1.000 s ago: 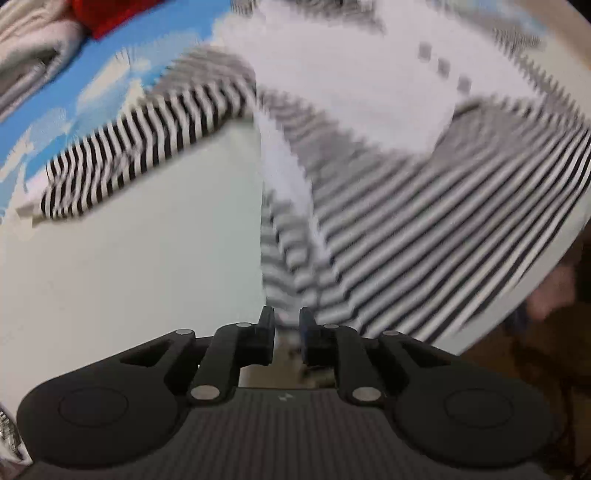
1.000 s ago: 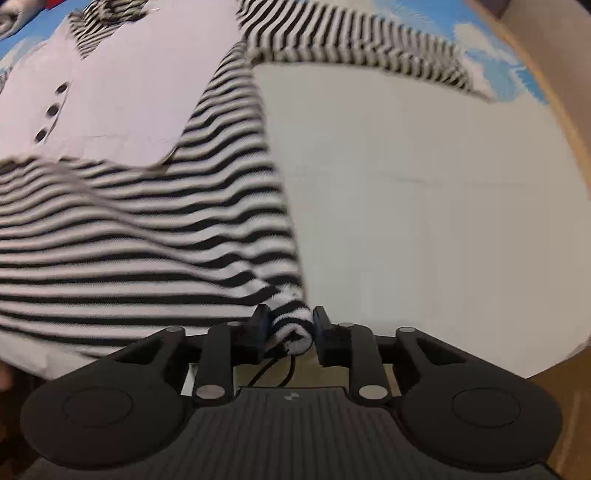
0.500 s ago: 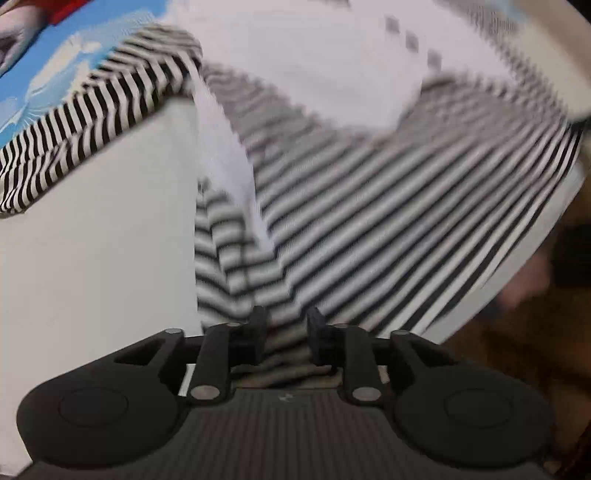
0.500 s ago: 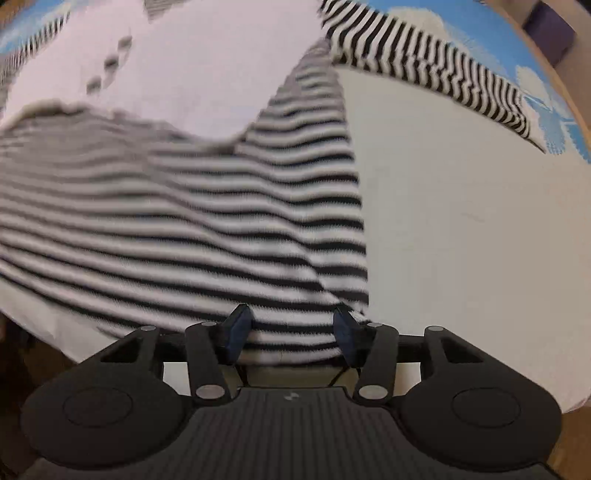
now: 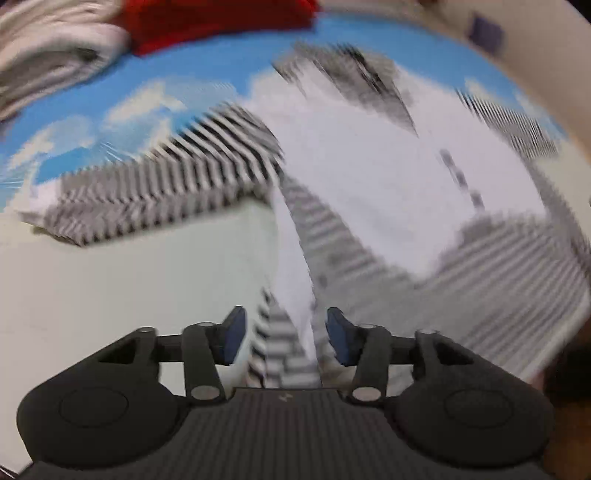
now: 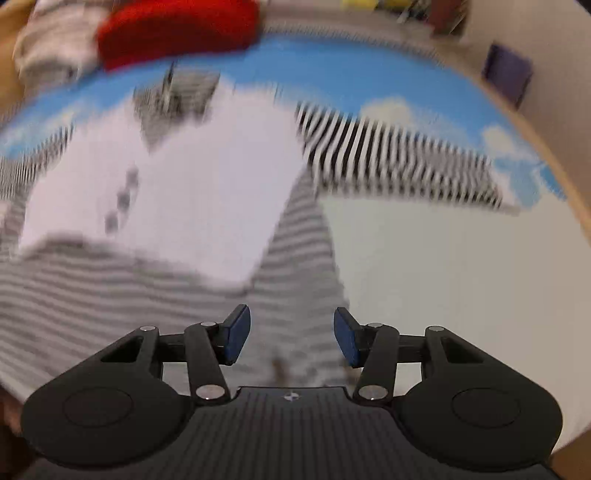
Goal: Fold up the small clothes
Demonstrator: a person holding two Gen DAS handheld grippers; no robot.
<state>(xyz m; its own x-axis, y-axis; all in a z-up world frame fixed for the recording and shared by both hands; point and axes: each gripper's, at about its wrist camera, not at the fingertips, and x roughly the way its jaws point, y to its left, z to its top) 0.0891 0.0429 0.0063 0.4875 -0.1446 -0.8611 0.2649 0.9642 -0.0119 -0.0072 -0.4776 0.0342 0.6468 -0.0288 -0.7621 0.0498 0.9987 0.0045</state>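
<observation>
A small black-and-white striped top with a white chest panel [image 5: 369, 192] lies spread flat on the table, its left sleeve [image 5: 155, 184] stretched out to the left. It also shows in the right wrist view [image 6: 192, 192], with the right sleeve [image 6: 399, 162] stretched out to the right. My left gripper [image 5: 284, 334] is open over the hem's left corner, with fabric lying loose between its jaws. My right gripper [image 6: 291, 338] is open over the hem's right corner. Both views are motion-blurred.
The table carries a white cloth [image 6: 443, 280] in front and a blue sky-print cloth [image 5: 207, 66] behind. A red garment [image 6: 177, 29] and a pale folded pile [image 5: 44, 62] lie at the far left. A dark purple box [image 6: 508, 74] stands at the far right.
Both grippers have opened and let go of the hem corners. Both views have tilted up and pulled back, so more of the top and the far table shows.
</observation>
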